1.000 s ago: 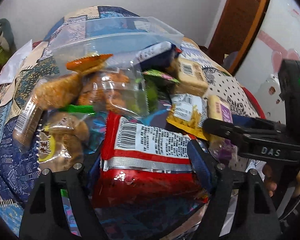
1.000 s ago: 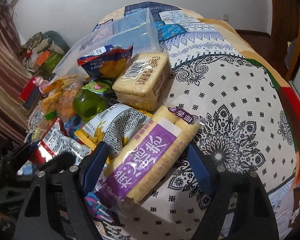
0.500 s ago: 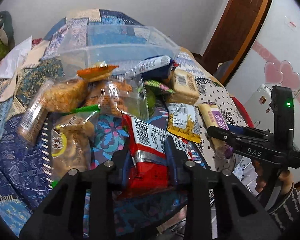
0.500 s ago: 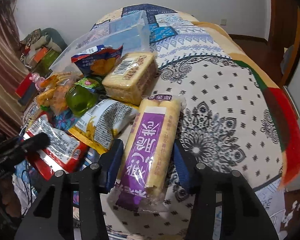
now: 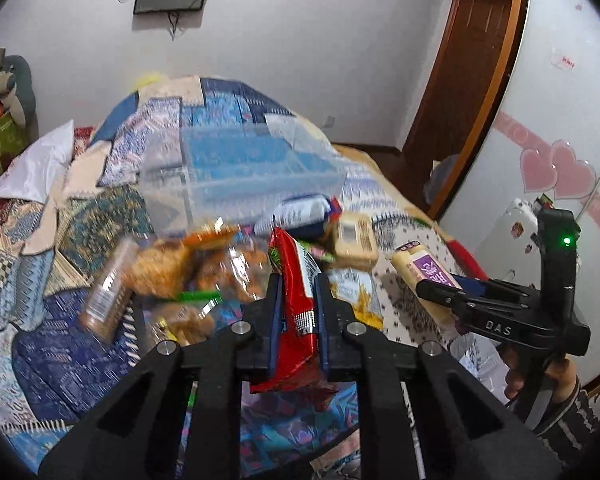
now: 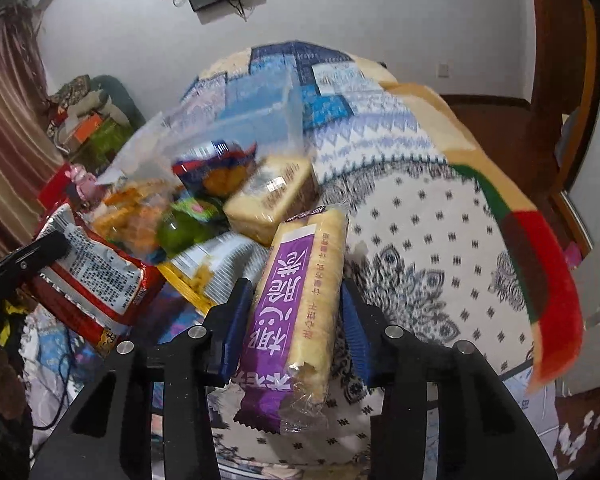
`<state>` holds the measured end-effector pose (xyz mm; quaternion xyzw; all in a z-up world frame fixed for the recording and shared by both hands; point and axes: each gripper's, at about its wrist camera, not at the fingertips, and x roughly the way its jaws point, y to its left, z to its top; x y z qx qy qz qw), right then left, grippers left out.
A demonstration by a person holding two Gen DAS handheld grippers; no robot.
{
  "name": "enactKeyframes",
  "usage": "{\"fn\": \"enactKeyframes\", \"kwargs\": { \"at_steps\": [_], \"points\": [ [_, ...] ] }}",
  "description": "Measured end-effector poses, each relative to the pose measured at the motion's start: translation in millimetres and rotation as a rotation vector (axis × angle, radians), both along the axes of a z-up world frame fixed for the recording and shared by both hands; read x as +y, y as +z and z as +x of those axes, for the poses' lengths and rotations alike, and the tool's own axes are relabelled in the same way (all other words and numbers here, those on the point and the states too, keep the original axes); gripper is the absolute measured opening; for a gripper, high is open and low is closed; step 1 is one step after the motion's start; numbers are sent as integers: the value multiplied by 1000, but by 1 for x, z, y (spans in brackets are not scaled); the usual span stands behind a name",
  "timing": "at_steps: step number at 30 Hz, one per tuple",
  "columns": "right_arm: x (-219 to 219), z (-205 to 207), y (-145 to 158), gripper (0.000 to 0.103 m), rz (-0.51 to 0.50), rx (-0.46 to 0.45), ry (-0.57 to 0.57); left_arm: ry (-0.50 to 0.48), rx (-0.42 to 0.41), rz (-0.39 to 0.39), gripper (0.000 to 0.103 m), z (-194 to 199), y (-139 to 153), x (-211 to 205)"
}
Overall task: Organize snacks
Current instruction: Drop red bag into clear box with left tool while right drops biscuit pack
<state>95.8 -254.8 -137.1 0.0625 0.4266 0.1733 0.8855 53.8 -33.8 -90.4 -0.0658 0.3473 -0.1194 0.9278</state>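
The left tongs [image 5: 296, 300] are clenched on a crinkly red snack bag [image 5: 298, 312], lifted off the bed's patterned quilt [image 6: 420, 216]. The right tongs [image 6: 292, 312] grip a long purple-labelled cracker pack [image 6: 300, 296], tilted upward. Beyond lie heaped packets and what seems a clear plastic bin [image 5: 244, 176], blurred.

Right gripper [image 5: 440, 292] body: carried "DAS" in pale letters.
Purple-labelled biscuit pack [image 6: 296, 304]: bore large white Chinese characters, not legible enough to transcribe.
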Motion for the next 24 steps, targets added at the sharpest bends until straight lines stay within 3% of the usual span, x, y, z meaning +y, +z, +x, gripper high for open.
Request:
{"fn": "enactKeyframes", "kwargs": {
  "at_steps": [14, 24],
  "points": [
    [38, 31, 55, 41, 70, -180, 85, 48, -154, 11, 14, 34, 61, 22],
    [66, 74, 62, 41, 88, -227, 109, 99, -165, 6, 14, 92, 60, 42]
  ]
}}
